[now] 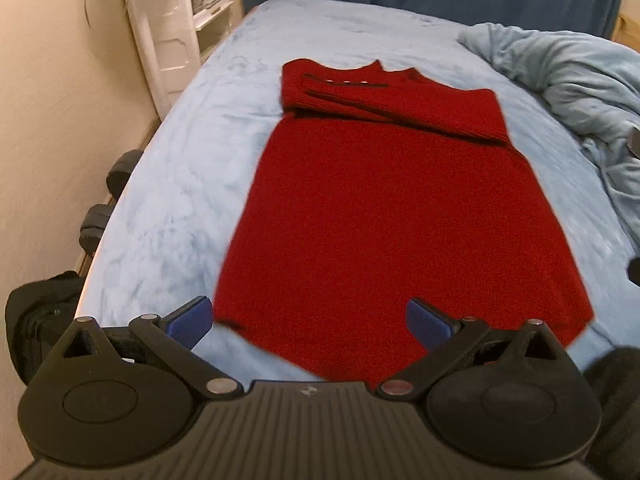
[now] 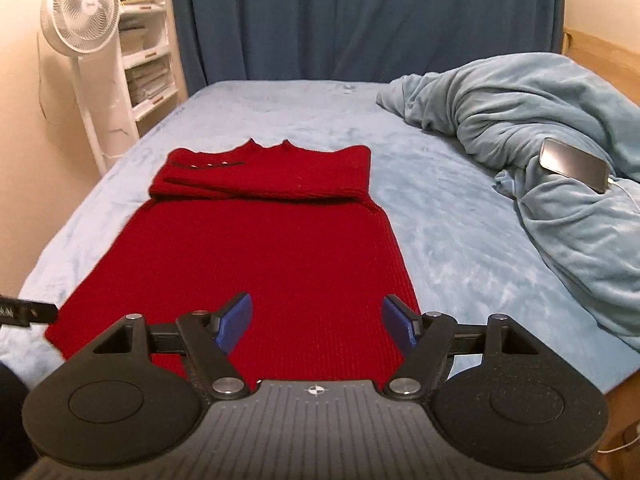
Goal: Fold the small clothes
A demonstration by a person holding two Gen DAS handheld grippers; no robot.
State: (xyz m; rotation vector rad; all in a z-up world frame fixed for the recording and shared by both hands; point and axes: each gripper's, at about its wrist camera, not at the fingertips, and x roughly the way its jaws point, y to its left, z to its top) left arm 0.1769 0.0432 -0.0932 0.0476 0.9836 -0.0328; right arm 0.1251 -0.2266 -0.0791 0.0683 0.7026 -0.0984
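Note:
A red knit sweater lies flat on the light blue bed, its sleeves folded across the chest at the far end, hem nearest me. It also shows in the right wrist view. My left gripper is open and empty, just above the hem's left part. My right gripper is open and empty, above the hem's right part. The left gripper's tip shows at the left edge of the right wrist view.
A crumpled blue blanket is heaped on the bed's right side with a phone on it. A white fan and white shelves stand at the left. Dark curtains hang behind. Dumbbells and a black bag lie beside the bed.

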